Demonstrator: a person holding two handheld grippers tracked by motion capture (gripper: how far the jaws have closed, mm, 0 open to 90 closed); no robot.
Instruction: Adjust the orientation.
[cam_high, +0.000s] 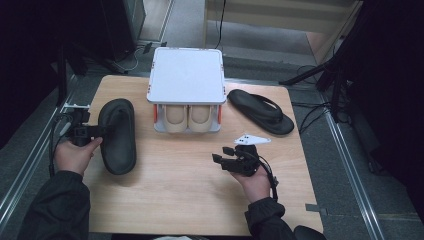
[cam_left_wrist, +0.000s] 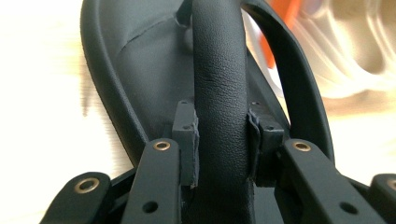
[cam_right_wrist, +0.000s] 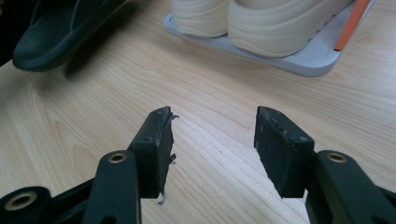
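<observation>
A black flip-flop sandal (cam_high: 117, 135) lies at the table's left. My left gripper (cam_high: 95, 131) is shut on its thick strap (cam_left_wrist: 219, 84), which sits squeezed between both pads (cam_left_wrist: 187, 140). In the right gripper view the same sandal (cam_right_wrist: 60, 32) appears at the upper left with a shadow under its sole. A second black sandal (cam_high: 261, 111) rests at the back right, beside the rack. My right gripper (cam_high: 221, 153) stands open over bare wood right of centre (cam_right_wrist: 212, 135), with nothing between its fingers.
A white two-level shoe rack (cam_high: 186, 75) stands at the back centre, with a pair of beige shoes (cam_high: 187, 117) on its lower shelf (cam_right_wrist: 308, 63) and orange posts (cam_right_wrist: 352, 23). The wooden table (cam_high: 175, 190) has free room in front.
</observation>
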